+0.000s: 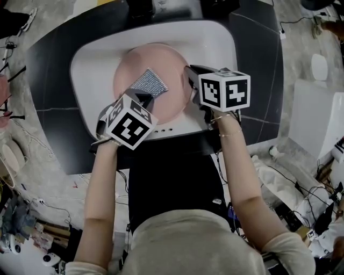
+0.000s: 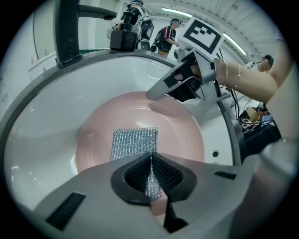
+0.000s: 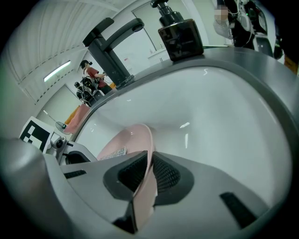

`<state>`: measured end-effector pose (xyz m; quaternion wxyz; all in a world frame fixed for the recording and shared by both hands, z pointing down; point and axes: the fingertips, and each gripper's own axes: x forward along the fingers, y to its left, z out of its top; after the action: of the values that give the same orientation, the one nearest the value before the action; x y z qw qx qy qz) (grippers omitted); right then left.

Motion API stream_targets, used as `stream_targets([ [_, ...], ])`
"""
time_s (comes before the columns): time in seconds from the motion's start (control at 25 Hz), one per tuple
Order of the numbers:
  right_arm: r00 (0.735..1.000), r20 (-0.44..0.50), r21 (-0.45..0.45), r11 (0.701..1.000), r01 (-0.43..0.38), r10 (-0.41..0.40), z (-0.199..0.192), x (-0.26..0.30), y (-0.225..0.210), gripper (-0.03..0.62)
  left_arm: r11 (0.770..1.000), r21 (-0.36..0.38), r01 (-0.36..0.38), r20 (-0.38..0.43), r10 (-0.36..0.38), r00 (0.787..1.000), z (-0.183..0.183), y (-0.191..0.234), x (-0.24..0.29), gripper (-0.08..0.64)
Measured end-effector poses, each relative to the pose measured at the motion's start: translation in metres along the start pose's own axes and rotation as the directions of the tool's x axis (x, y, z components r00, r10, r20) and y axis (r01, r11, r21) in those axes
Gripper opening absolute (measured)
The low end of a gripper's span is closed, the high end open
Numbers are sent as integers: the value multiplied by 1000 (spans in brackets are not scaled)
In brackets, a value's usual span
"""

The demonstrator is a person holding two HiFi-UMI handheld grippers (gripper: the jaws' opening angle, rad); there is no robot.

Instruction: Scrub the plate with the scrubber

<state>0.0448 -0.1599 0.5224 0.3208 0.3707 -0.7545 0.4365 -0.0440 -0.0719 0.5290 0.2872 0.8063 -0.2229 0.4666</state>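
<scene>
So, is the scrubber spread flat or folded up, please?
Spread flat: the scrubber lies as an open rectangle on the plate, one edge in the left gripper.

The head view is lit evenly and softly from above. The white sink [image 1: 86, 59] is rendered brightest, the dark counter [image 1: 48, 123] around it stays dull, and only faint, soft-edged shadows are cast on the pink plate [image 1: 129, 70] inside the sink. Small sparkles are thrown off the metallic scrubber [image 1: 149, 82]. Strong fisheye bending is seen in both gripper views, with black corners beyond the sink's curved rim. Ceiling strip lights [image 2: 180, 10] are visible above the sink in the left gripper view. Short white glints [image 3: 186, 125] are reflected on the sink wall in the right gripper view. The grey bodies of the left claw [image 2: 150, 156] and right claw [image 3: 148, 156], nearest the lens, are slightly out of focus.
</scene>
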Motion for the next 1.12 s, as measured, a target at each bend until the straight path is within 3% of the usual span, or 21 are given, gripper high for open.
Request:
stream_targets([
  [0.4, 1000, 1, 11, 1000, 8, -8, -1, 0, -2, 46, 992, 29, 124, 45, -125, 991, 21, -37, 6, 31],
  [0.68, 1000, 4, 21, 1000, 8, -8, -2, 0, -3, 46, 990, 6, 140, 72, -140, 988, 34, -43, 11, 31],
  [1.12, 1000, 9, 22, 1000, 6, -6, -2, -1, -2, 46, 993, -67, 95, 158, -83, 984, 61, -22, 19, 31],
])
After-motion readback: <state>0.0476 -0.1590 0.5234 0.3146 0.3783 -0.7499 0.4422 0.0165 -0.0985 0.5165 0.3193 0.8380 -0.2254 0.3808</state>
